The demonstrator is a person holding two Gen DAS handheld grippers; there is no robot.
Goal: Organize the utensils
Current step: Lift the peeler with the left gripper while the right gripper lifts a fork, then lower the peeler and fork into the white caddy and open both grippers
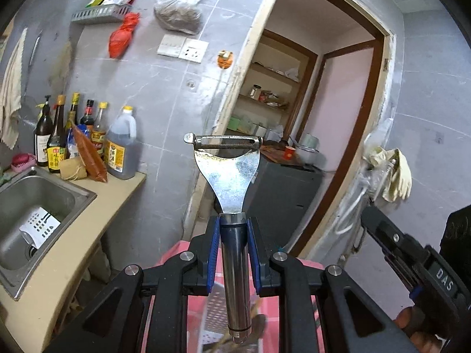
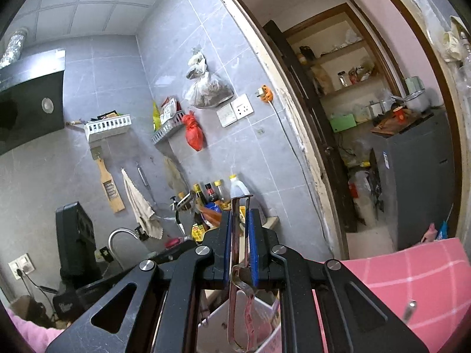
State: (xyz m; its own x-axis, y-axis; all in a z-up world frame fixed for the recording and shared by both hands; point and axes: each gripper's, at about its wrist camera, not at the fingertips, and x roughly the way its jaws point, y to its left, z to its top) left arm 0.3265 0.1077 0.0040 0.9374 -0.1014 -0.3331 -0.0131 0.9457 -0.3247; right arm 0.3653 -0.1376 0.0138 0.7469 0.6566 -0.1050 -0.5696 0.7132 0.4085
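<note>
Left tool (image 1: 233,235) clamped on the peeler (image 1: 228,173), lifted over the pink tabletop (image 1: 173,259); right tool (image 2: 240,235) pinches tongs (image 2: 239,288) above a white bin (image 2: 217,314). Lower each slowly, handle-first, releasing only once seated.

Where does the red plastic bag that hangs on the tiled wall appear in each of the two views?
Left wrist view: the red plastic bag is at upper left, just below the grey wall basket.
Right wrist view: the red plastic bag is left of centre, at the right end of that basket.
Shared landmark: the white wall socket, right of the bag in both views.
</note>
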